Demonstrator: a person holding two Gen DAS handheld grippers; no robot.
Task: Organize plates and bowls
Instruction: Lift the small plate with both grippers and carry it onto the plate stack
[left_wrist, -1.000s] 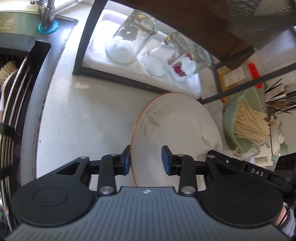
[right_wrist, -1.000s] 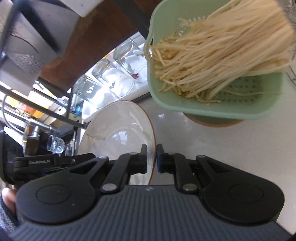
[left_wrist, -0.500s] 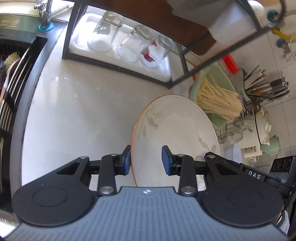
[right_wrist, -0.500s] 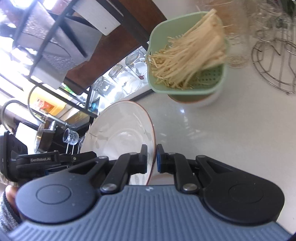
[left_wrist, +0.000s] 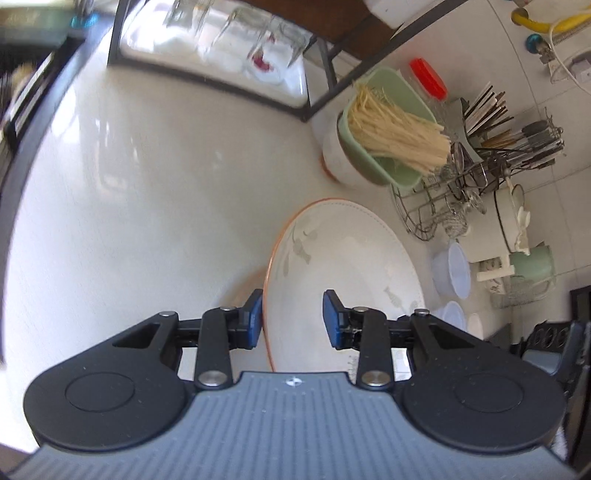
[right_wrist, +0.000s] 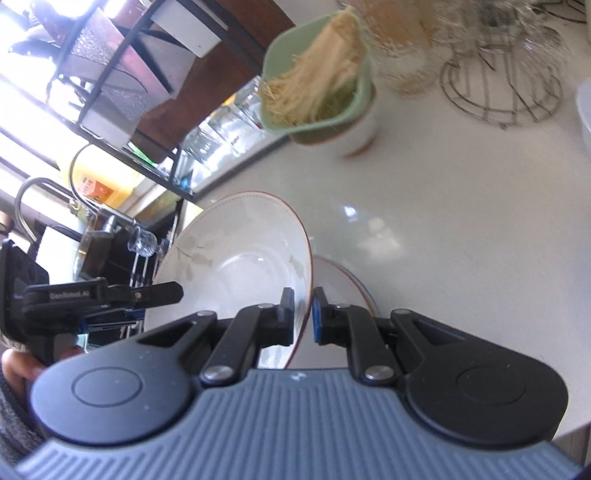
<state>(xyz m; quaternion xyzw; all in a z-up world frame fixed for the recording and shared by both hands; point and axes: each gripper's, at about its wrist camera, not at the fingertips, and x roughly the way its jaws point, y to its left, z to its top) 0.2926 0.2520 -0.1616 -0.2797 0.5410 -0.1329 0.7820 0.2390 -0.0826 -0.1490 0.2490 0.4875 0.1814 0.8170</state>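
I carried the plate (left_wrist: 343, 266) with both tools, tilted on edge above the white surface (left_wrist: 147, 184), because a rim pinch on each side kept it from swinging. The right tool (right_wrist: 303, 314) was pressed nearly together, pinching the orange-edged rim between its pads. The left tool (left_wrist: 292, 317) stood partly spread across the opposite rim; I could not tell whether its pads actually pressed the plate. A second dish (right_wrist: 340, 291) lay on the surface just beneath, which I judged to be where this plate would stack.
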